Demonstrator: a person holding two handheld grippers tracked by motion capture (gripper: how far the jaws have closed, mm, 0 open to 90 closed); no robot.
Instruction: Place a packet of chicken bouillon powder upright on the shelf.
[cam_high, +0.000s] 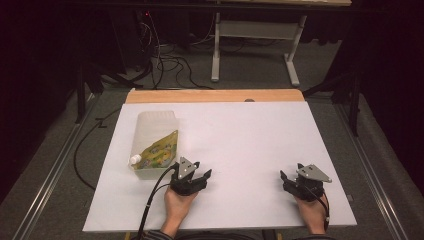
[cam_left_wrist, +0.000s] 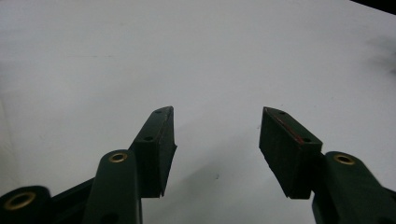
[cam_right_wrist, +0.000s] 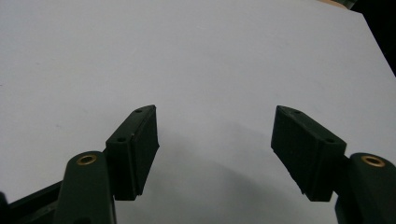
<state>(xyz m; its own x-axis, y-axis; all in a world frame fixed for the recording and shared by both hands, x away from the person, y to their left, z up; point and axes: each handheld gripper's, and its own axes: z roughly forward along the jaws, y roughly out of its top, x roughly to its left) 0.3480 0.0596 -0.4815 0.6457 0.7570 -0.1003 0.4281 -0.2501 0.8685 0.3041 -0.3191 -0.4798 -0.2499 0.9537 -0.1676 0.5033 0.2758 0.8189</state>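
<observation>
Yellow-green spouted pouch (cam_high: 159, 150), white cap

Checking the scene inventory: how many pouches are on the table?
1. The spouted pouch lies tilted in the clear bin at the table's left side, near the left gripper; others could be hidden beneath.

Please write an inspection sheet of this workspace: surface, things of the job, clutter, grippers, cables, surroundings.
Surface: white board on a wooden table, bare in the middle.
Job's things: translucent bin at the left; a yellow-green spouted pouch lies in it.
Clutter: nothing seen.
Grippers: left gripper beside the bin, open, nothing between its fingers; right gripper open, apart from everything.
Cables: left gripper's cable trails off the near edge; more on the floor.
Surroundings: dark room, grey table legs behind.
</observation>
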